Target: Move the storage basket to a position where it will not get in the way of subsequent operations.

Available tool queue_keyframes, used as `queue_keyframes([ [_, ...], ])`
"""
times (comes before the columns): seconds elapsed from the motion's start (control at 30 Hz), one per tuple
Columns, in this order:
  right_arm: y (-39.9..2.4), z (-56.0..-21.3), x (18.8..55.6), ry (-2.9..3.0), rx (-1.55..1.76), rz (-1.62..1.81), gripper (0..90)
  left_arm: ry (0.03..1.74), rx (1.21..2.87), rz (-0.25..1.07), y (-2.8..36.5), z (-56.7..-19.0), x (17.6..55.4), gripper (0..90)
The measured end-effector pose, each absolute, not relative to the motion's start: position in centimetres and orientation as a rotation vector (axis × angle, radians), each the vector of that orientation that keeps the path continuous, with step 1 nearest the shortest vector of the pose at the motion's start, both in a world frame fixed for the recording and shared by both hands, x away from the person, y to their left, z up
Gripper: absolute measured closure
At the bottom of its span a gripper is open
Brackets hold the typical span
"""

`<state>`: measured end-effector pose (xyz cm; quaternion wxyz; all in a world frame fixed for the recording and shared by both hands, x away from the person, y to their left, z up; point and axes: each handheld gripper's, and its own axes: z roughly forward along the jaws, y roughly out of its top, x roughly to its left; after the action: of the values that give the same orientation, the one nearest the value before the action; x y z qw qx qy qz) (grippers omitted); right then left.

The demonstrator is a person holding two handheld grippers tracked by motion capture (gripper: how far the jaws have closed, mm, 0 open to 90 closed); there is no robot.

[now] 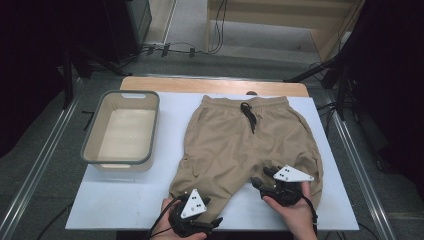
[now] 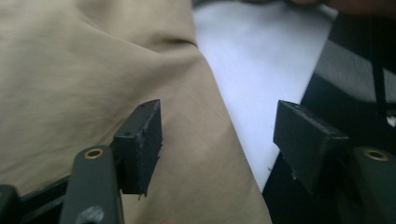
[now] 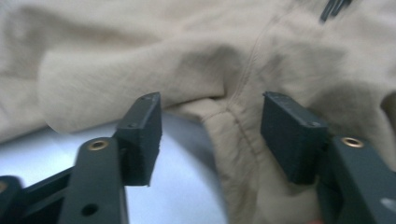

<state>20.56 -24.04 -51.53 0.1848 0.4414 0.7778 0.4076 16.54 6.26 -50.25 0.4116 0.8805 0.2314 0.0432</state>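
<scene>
The khaki cargo shorts [image 1: 245,142] lie spread flat on the white table [image 1: 125,202], waistband and black drawstring [image 1: 248,116] at the far edge, beside an empty grey tub [image 1: 122,127]; no fold shows, so I judge nearly all the work remains. The left gripper [image 1: 212,221] hovers released at one leg hem, the right gripper [image 1: 260,181] parted over the inseam, neither pinching cloth; the person's forearms are cut off below, and the right gripper view is blurred.
</scene>
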Motion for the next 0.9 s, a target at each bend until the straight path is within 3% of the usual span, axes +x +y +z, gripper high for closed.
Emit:
queue_keyframes([
  [0.17, -23.1, -52.2, 20.7, 2.224, 1.198, 1.013, 38.2, 0.573, 2.281, 0.162, 5.7, -50.9, 16.3, 34.3],
  [0.27, -22.9, -52.4, 20.9, 2.232, 1.205, 0.948, 53.5, 0.588, 2.278, 0.185, 5.9, -51.0, 16.5, 44.1],
  [0.37, -23.2, -52.3, 21.0, 2.225, 1.256, 0.953, 75.4, 0.596, 2.272, 0.14, 6.2, -50.9, 16.8, 57.1],
  [0.47, -24.3, -52.1, 21.1, 2.225, 1.313, 0.976, 85.3, 0.59, 2.277, 0.1, 6.5, -50.8, 16.9, 70.6],
  [0.63, -26.2, -51.4, 20.9, 2.17, 1.353, 1.022, 87.0, 0.582, 2.26, 0.033, 7.0, -50.1, 17.3, 87.6],
  [0.9, -29.2, -49.4, 19.6, 2.066, 1.347, 1.114, 87.0, 0.61, 2.127, 0.003, 9.0, -47.5, 18.2, 89.2],
])
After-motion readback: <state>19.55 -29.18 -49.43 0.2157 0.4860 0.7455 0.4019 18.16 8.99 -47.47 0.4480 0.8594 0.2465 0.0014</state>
